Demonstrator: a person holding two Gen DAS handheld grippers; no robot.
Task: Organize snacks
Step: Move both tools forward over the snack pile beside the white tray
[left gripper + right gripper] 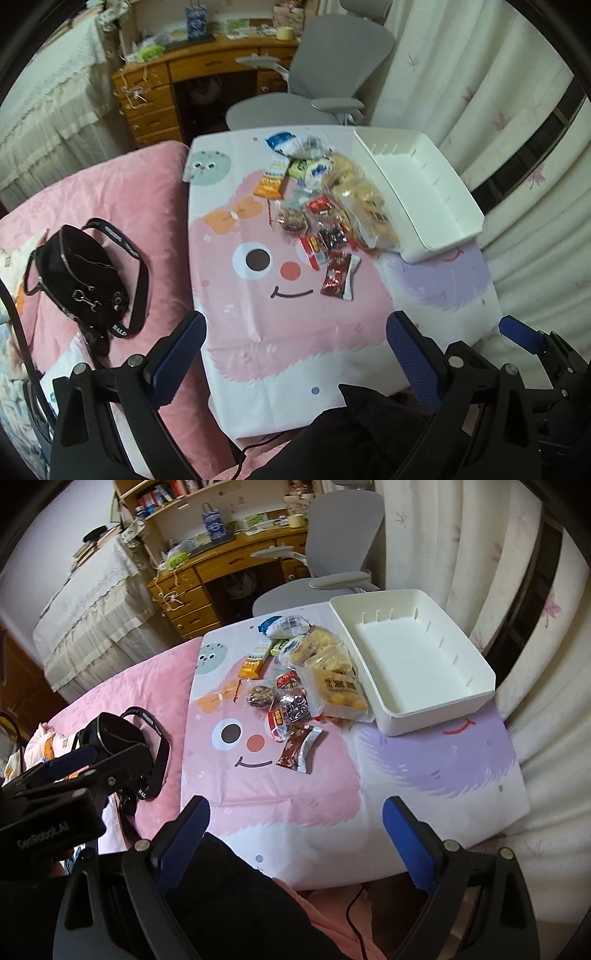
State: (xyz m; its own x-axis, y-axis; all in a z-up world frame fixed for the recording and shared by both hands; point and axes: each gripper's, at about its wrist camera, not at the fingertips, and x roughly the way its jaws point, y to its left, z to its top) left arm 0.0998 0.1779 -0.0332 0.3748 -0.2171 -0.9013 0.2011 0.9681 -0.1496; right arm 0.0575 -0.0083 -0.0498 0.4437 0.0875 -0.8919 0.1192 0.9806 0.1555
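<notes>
A pile of wrapped snacks (321, 206) (306, 679) lies on a cartoon-face mat (258, 332) (332, 794). It holds a brown sachet (338, 275) (297, 747) nearest me, an orange bar (271, 179) (251, 664), a blue-white packet (284, 142) and a yellow cookie bag (340, 692). Right of the pile stands an empty white box (443, 243) (436, 716). My left gripper (295, 332) hangs open over the mat's near part, nothing between its fingers. My right gripper (295, 812) is open too, beside it on the right and well short of the snacks.
A black shoulder bag (81, 280) (155, 753) lies on the pink bed cover left of the mat. A grey office chair (332, 66) (343, 535) and a wooden desk (207, 66) stand behind. Curtains (480, 74) hang right of the box. Dark fabric (351, 424) fills the bottom edge.
</notes>
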